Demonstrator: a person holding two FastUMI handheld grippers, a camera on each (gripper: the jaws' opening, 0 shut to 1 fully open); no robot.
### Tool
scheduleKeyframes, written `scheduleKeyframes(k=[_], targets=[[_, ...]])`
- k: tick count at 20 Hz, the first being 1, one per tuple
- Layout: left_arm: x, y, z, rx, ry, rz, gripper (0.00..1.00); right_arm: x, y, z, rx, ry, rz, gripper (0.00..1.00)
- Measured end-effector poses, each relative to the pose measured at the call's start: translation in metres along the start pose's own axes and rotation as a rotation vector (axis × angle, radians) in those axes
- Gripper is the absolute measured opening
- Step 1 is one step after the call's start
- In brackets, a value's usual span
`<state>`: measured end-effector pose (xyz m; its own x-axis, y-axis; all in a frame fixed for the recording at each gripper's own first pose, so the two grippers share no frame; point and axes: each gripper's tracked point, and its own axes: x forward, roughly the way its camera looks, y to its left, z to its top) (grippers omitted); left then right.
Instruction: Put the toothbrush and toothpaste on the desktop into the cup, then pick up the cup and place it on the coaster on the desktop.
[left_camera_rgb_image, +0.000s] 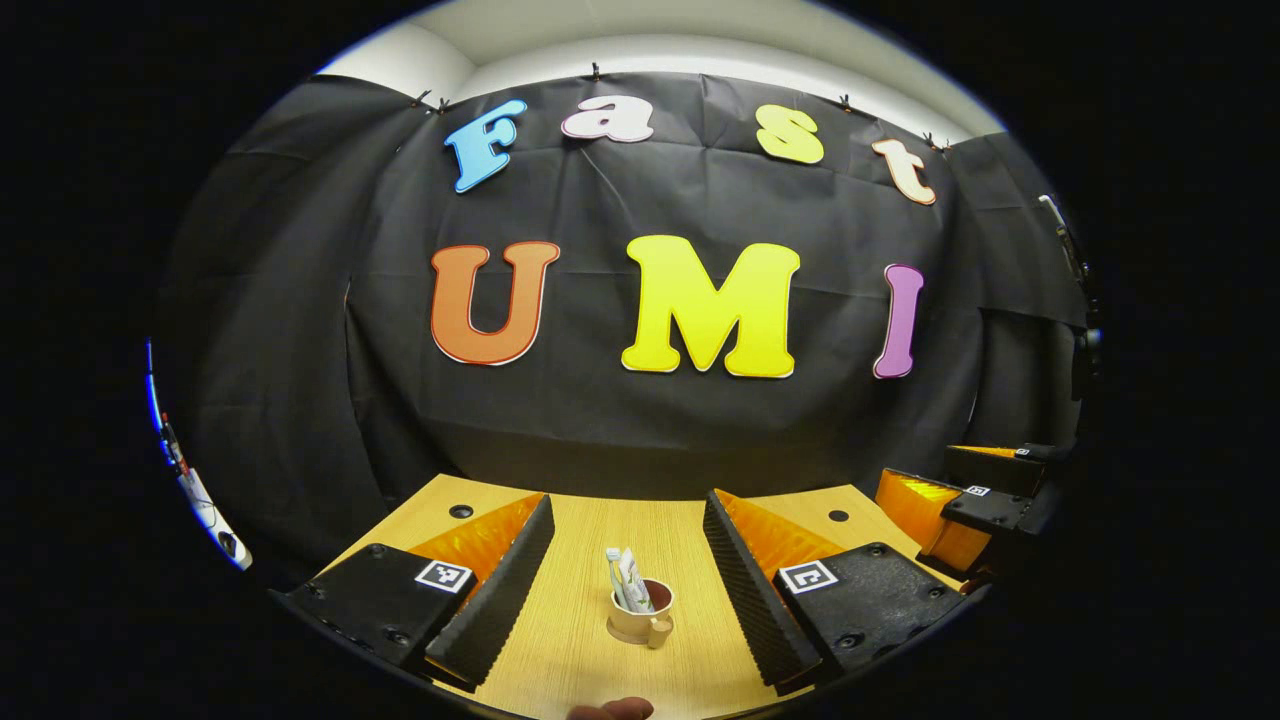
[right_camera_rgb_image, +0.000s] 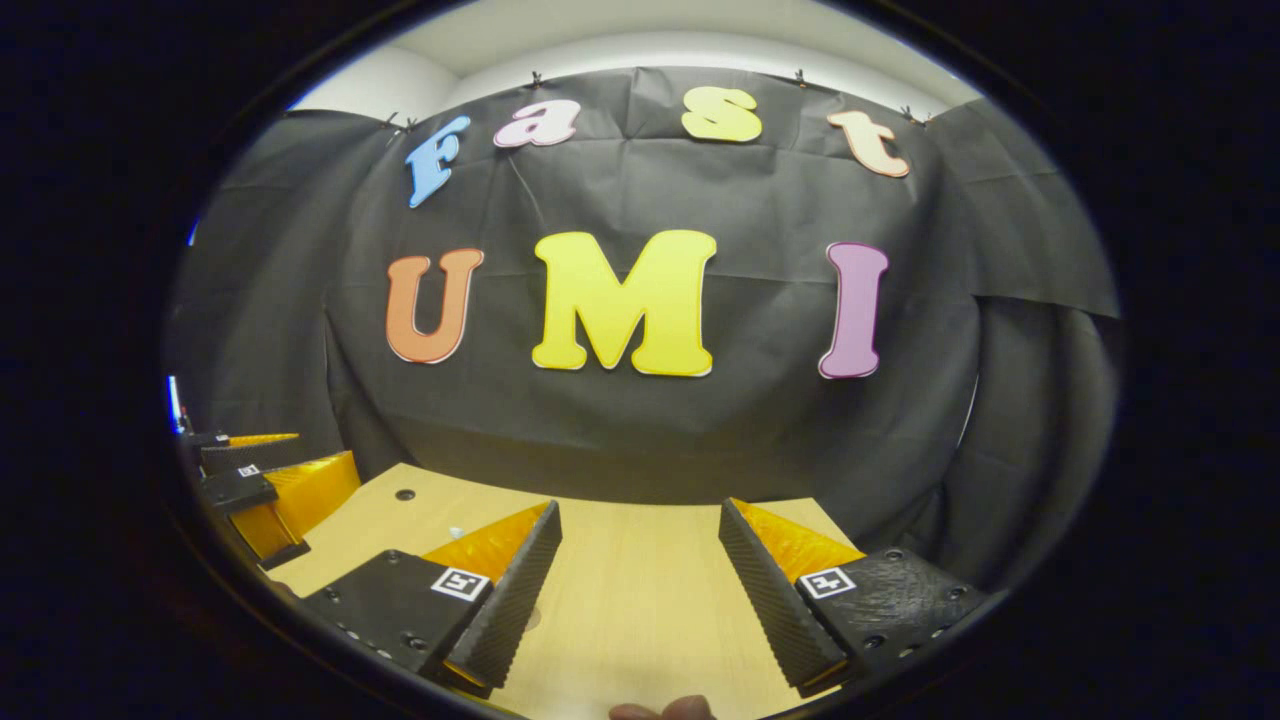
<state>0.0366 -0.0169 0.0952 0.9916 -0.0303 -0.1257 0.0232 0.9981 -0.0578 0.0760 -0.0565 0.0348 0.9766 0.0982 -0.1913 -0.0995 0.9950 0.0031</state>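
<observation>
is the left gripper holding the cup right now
No: in the left gripper view the left gripper stands open, its fingers wide apart, with the cup standing free on the desk between them.

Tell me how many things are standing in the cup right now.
2: a toothbrush and a toothpaste tube, side by side, upright in the cup on the desk. Anything smaller inside would be hidden.

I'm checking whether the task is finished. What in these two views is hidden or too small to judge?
- Coaster: in the left gripper view the cup covers whatever lies under it, so a coaster cannot be confirmed.
- Cup contents: two items stand in it, too small to tell apart.
- Right gripper view: a small round mark on the desk sits half behind the tool's finger; unidentifiable.
</observation>
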Motion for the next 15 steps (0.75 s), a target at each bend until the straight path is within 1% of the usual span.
scheduleKeyframes(k=[1, 3, 4, 6, 8, 15], targets=[[0.000, 0.000, 0.000, -0.001, 0.001, 0.001, 0.95, 0.001, 0.000, -0.001, -0.011, -0.002, -0.003, 0.94], [-0.002, 0.001, 0.000, -0.003, 0.001, 0.001, 0.95, -0.004, 0.003, 0.000, -0.013, -0.005, 0.005, 0.96], [-0.001, 0.003, 0.000, -0.003, 0.001, 0.003, 0.95, -0.005, 0.003, 0.001, -0.014, -0.004, 0.008, 0.94], [-0.002, 0.003, 0.001, -0.002, -0.001, 0.004, 0.95, -0.004, 0.004, 0.002, -0.019, -0.003, 0.014, 0.96], [-0.002, 0.004, 0.002, 0.002, -0.002, 0.005, 0.95, -0.003, 0.008, 0.002, -0.016, -0.005, 0.017, 0.94], [-0.002, 0.006, 0.004, 0.015, -0.004, 0.003, 0.95, -0.001, 0.011, 0.004, -0.015, -0.005, 0.022, 0.94]])
